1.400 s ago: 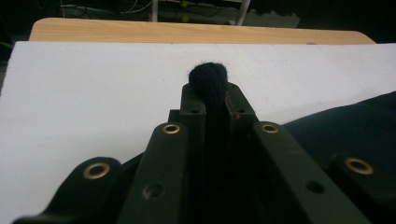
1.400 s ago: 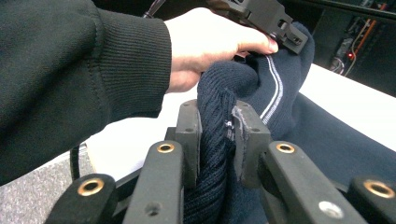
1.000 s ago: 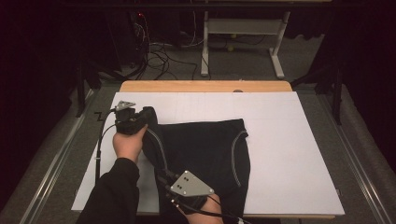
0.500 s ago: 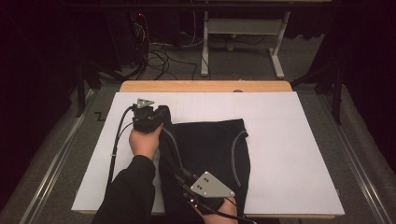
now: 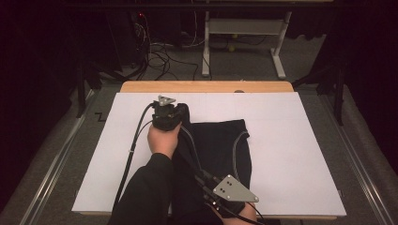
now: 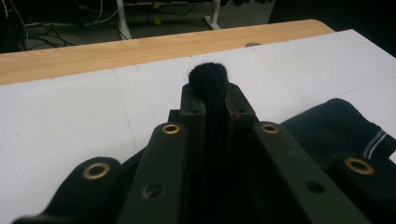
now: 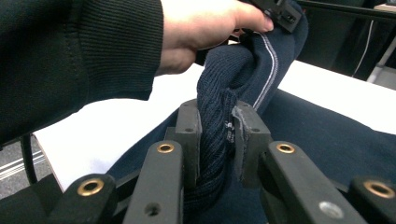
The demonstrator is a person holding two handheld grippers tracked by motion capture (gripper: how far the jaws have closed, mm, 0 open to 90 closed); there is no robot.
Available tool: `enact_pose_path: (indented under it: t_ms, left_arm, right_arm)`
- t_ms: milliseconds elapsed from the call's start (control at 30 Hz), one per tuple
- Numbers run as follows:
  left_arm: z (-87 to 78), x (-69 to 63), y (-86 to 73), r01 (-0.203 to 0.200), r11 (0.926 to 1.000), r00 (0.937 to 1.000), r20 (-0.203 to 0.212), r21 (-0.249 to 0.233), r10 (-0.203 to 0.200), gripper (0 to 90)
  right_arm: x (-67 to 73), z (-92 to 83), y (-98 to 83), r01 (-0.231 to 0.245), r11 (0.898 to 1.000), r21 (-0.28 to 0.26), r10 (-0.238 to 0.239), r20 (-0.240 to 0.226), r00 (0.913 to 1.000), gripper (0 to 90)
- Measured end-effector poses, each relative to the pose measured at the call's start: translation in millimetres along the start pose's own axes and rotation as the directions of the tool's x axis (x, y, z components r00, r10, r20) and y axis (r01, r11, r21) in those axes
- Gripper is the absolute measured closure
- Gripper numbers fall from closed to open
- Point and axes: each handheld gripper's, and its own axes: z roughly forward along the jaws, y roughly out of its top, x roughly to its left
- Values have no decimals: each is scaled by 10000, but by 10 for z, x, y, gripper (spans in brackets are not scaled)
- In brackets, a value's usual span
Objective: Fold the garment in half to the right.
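- On the white counter (image 5: 291, 154) a dark garment (image 5: 220, 150) lies partly spread, its right half flat with a pale seam line showing, its left edge lifted by both claws.
- The left claw (image 5: 176, 108) is clamped on a bunched corner of the garment; in the left gripper view a tuft of knit pokes out past the closed jaws.
- The right claw (image 7: 217, 133) pinches a thick fold of the same edge, near the counter's front, under its grey plate (image 5: 233, 189).
- Since a second ago the left hand (image 5: 163, 139) has carried its corner away from the person, toward the counter's wooden far rim (image 5: 206, 86), and the right claw has slid rightward along the front edge.
- The stretch of cloth between the two claws now runs longer and straighter.
- My reading: the person is drawing the garment's side taut to straighten or fold it, and both grips look firm enough to go on.
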Motion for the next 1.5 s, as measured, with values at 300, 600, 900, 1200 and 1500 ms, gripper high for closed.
enact_pose_path:
  t_ms: [300, 600, 900, 1200, 1500]
  left_arm:
    - [237, -239, 17, -372, 9990, 9992, 162, 265, 368, 769]
    - [375, -380, 13, -430, 9986, 9984, 391, 323, 417, 770]
    - [476, -496, -17, -547, 9972, 9981, 321, 506, 531, 769]
    - [533, -597, -42, -573, 9964, 9981, 270, 627, 557, 770]
    - [585, -687, -64, -526, 9956, 9980, 382, 769, 498, 770]
  right_arm:
    - [-159, -102, -115, -121, 9997, 196, 116, 278, 9995, 752]
    - [-249, -181, -220, -205, 9989, 424, 181, 572, 9982, 751]
    - [-325, -233, -302, -344, 9977, 583, 298, 782, 9965, 747]
    - [-341, -281, -356, -330, 9970, 696, 268, 888, 9957, 748]
    - [-389, -356, -453, -353, 9944, 994, 257, 964, 9950, 746]
